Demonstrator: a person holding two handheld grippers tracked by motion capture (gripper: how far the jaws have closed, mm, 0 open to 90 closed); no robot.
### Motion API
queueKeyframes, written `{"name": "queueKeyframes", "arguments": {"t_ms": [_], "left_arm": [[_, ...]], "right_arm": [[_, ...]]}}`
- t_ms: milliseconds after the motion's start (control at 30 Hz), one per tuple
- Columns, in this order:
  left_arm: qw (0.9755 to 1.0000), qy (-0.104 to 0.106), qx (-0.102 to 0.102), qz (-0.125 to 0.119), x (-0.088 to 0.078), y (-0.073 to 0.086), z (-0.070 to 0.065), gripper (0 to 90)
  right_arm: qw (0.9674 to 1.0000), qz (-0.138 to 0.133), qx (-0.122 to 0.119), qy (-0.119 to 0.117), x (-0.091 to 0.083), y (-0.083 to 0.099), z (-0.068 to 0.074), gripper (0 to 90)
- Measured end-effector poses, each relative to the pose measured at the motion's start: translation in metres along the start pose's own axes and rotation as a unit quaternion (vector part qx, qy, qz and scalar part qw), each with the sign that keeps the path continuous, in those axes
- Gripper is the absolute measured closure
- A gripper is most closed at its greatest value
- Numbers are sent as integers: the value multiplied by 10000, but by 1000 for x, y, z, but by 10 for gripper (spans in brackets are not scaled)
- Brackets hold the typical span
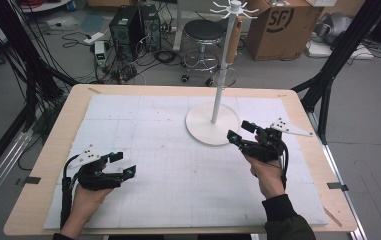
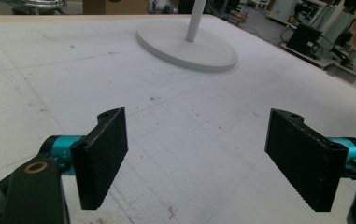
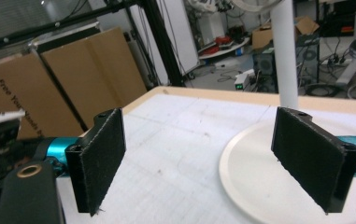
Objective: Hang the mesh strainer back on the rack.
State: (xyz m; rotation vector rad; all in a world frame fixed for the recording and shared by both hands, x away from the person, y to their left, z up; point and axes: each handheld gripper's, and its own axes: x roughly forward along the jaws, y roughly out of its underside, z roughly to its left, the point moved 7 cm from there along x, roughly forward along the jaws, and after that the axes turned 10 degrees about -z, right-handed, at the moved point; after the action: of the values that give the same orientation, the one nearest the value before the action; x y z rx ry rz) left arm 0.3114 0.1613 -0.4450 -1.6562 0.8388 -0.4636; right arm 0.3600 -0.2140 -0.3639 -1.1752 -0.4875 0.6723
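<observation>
A white stand with a round base (image 1: 200, 129) and a thin upright pole (image 1: 220, 95) rises at the back middle of the table; its top carries several short white arms (image 1: 234, 8). My right gripper (image 1: 242, 131) hovers at the base's right rim, jaws wide apart with nothing between them. In the right gripper view the open gripper (image 3: 213, 163) frames the base (image 3: 255, 182) and the pole (image 3: 288, 51). My left gripper (image 1: 124, 164) rests open low over the mat at the front left. In the left gripper view that gripper (image 2: 196, 154) looks toward the base (image 2: 185, 46).
A white gridded mat (image 1: 178, 170) covers the wooden table (image 1: 58, 135). Behind the table stand a black stool (image 1: 204, 35), a computer tower (image 1: 127, 25), a cardboard box (image 1: 283, 25) and floor cables. Black frame legs (image 1: 328, 75) flank the right side.
</observation>
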Motion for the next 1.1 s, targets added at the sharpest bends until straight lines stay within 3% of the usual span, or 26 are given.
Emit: {"name": "queueKeyframes", "arguments": {"t_ms": [333, 733, 900, 1100], "left_arm": [[9999, 14, -51, -86, 2, -1, 1, 207], [9999, 95, -68, -83, 5, 2, -4, 207], [9998, 156, -6, -89, 3, 2, -9, 206], [9999, 135, 3, -95, 0, 4, -8, 206]], "right_arm": [[9982, 428, -409, -83, -3, 38, 9, 163], [9983, 552, -201, -59, -19, 67, 4, 164], [9967, 705, -407, 32, -24, 81, 6, 164], [9966, 726, -392, 83, -26, 86, 5, 164]]}}
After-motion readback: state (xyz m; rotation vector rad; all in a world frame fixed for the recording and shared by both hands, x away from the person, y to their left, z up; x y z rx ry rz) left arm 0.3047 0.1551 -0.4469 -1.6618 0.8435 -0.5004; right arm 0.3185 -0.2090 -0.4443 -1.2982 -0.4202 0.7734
